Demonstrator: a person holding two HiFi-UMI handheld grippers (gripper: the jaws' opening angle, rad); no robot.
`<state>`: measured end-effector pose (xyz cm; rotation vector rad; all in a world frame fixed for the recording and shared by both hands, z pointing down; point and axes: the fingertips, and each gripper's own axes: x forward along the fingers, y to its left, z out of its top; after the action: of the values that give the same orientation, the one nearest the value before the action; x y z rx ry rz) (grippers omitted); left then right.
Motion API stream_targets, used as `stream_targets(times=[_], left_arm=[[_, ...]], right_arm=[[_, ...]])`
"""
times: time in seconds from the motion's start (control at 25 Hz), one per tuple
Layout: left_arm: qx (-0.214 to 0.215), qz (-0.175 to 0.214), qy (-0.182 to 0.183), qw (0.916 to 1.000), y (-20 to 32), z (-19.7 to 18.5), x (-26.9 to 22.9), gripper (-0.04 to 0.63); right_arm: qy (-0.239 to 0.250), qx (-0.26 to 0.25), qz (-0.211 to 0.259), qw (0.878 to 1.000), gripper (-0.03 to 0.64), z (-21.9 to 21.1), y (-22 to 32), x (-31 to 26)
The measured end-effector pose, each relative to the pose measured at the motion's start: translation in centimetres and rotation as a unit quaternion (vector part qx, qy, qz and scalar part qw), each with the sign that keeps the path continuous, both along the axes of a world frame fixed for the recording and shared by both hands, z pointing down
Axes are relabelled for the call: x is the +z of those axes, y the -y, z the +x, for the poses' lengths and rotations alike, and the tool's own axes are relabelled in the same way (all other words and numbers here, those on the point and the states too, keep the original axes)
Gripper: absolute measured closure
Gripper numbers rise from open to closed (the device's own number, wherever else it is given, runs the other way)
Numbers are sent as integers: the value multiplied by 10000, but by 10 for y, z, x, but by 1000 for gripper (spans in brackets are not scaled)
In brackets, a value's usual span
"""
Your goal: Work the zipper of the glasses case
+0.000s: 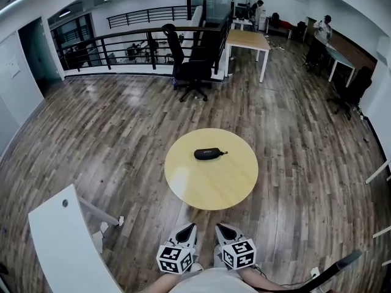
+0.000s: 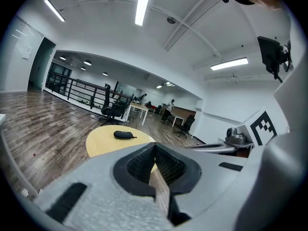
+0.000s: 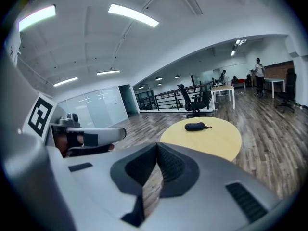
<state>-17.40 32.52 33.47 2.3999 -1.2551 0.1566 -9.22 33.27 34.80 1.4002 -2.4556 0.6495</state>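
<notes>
Bright, even; ceiling strip lights (image 2: 143,4) overhead. Soft glare on floor (image 1: 131,96) and worktop (image 1: 183,179), near left. Faint shadows. Strong fisheye bending, dark corners. Slightly soft: left tool (image 2: 155,144), right tool (image 3: 157,144).

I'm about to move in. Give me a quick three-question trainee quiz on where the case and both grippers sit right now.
1. True or false: the glasses case lies on the round yellow table.
2. The left gripper and right gripper are: A) clamped on the case; B) short of the table, fingers closed on nothing; C) resting on the table.
3. Fill in: the zipper pull sticks out toward the person's ____.
Key: 1 true; 2 B; 3 right.
</notes>
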Motion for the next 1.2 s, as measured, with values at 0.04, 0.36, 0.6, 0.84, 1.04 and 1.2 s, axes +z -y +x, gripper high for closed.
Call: stream_targets(times=[0.04, 0.36, 0.6, 0.84, 1.04, 1.2], left_arm=[[-21, -9, 25, 10000, 10, 3, 3, 589], [-76, 2, 81, 9999, 125, 67, 8, 590], [-140, 69, 139, 9998, 198, 113, -2, 590], [-332, 107, 187, 9992, 242, 139, -7, 589], [-423, 89, 201, 9989, 262, 142, -7, 589], [-452, 96, 257, 9986, 274, 133, -9, 589]], right_arm=[[21, -22, -5, 10000, 614, 4, 11, 3], [35, -204, 140, 9997, 614, 64, 129, 1], [80, -206, 290, 9993, 614, 115, 206, -14], [175, -329, 265, 9990, 614, 141, 251, -10], [205, -466, 172, 9986, 614, 136, 273, -4], [227, -453, 154, 9986, 614, 130, 281, -4]])
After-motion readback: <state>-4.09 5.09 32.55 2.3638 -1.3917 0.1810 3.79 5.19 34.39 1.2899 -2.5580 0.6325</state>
